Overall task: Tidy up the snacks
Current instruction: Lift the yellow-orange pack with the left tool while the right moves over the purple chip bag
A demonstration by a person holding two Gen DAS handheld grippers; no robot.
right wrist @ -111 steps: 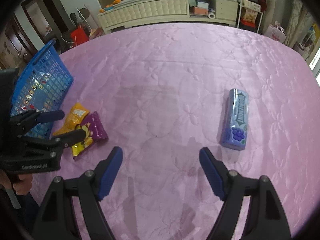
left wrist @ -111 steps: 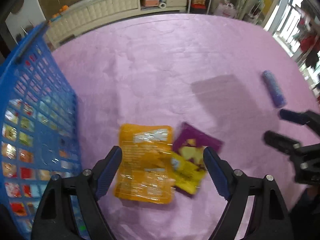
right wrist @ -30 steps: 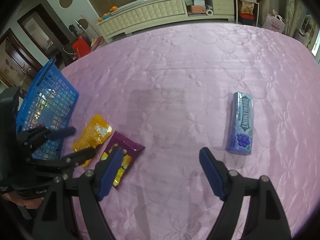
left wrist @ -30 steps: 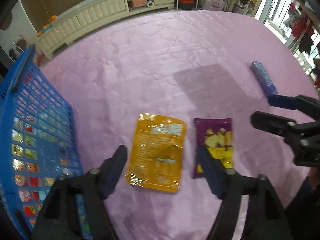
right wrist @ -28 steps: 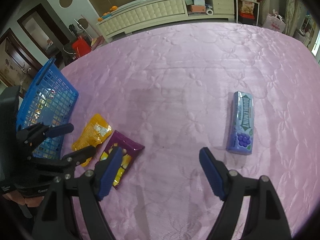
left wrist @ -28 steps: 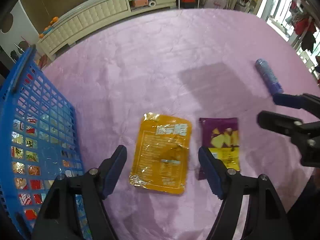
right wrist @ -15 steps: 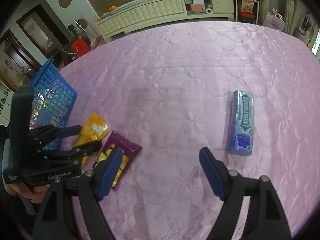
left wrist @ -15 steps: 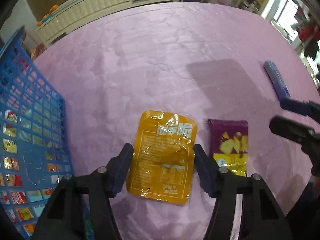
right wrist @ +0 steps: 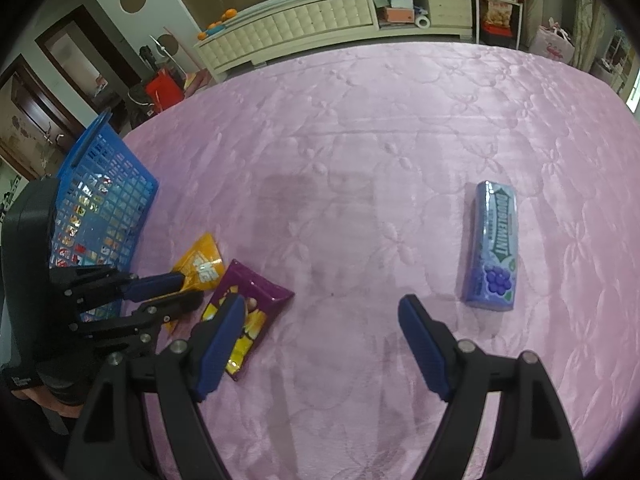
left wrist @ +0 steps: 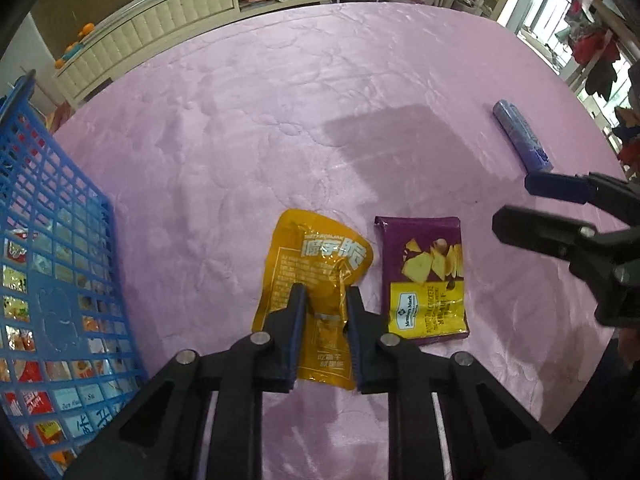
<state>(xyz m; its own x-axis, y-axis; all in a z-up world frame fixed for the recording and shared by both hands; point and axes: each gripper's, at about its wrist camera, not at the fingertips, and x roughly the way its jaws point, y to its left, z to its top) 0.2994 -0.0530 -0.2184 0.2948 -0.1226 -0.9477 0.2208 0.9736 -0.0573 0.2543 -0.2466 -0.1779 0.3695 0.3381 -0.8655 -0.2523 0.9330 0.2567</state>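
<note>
My left gripper (left wrist: 323, 300) is shut on the orange snack pouch (left wrist: 316, 256), pinching its middle so the foil crumples on the pink cloth. A purple chip packet (left wrist: 428, 276) lies flat just right of it. The blue basket (left wrist: 60, 248) with several snacks inside stands at the left. A purple gum pack (right wrist: 494, 240) lies at the right, ahead of my open, empty right gripper (right wrist: 320, 312). In the right wrist view the left gripper (right wrist: 180, 288) holds the orange pouch (right wrist: 200, 260) beside the purple packet (right wrist: 244, 316) and the basket (right wrist: 100, 204).
The pink quilted cloth (right wrist: 360, 160) covers the whole table. A cream cabinet (right wrist: 304, 28) and shelves stand beyond the far edge. The gum pack also shows in the left wrist view (left wrist: 520, 136), behind the right gripper (left wrist: 516, 204).
My left gripper has come down over the orange pouch and its jaws have shut on it, crumpling it. The right gripper has barely moved.
</note>
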